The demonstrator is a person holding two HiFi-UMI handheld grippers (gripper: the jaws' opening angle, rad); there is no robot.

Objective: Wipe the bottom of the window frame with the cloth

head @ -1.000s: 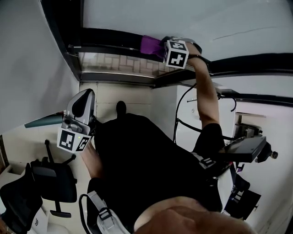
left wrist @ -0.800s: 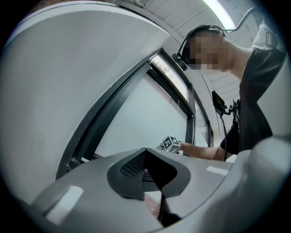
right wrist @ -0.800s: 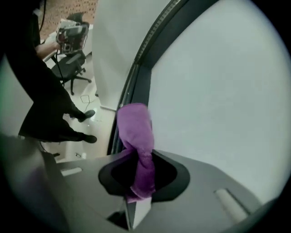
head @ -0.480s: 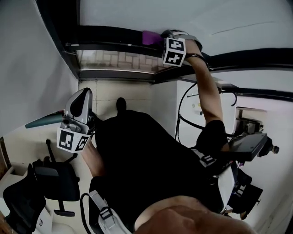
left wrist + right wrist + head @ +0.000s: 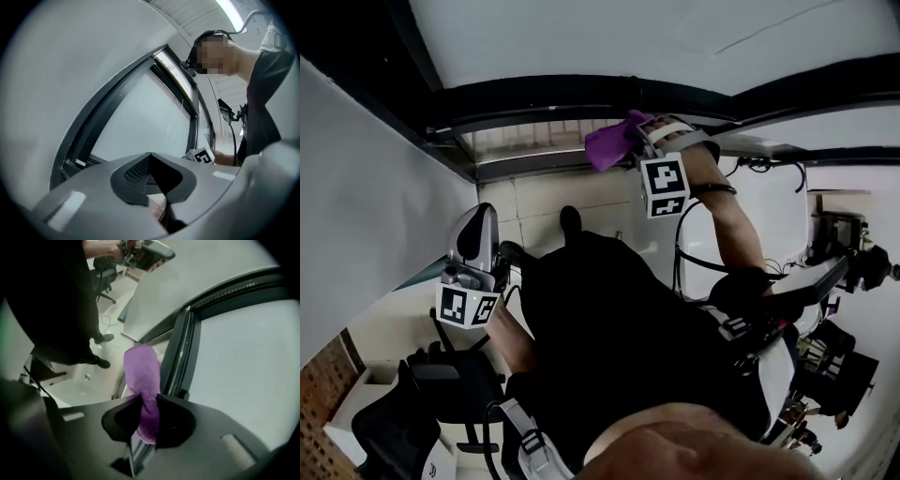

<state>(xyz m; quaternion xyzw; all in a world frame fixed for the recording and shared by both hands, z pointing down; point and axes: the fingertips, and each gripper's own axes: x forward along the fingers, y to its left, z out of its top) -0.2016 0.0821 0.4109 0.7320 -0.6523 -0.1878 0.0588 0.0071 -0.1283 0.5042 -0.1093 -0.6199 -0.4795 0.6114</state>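
L tongs [image 5: 151, 156] closed, nr window frame [image 5: 91, 117]

The right arm [image 5: 733, 234] is stretched out ahead, forearm bare, its right gripper [image 5: 639, 142] held far from the body with the marker cube facing back. Its jaws are pinched tight on a purple cloth [image 5: 143, 373]. The left arm is bent and tucked close beside the torso, the left gripper [image 5: 150, 161] held low, jaws closed together with nothing between them.

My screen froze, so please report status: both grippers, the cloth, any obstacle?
Right gripper shut on purple cloth; cloth beside window frame, contact unclear. Left gripper shut, empty. No obstacle seen at frame.
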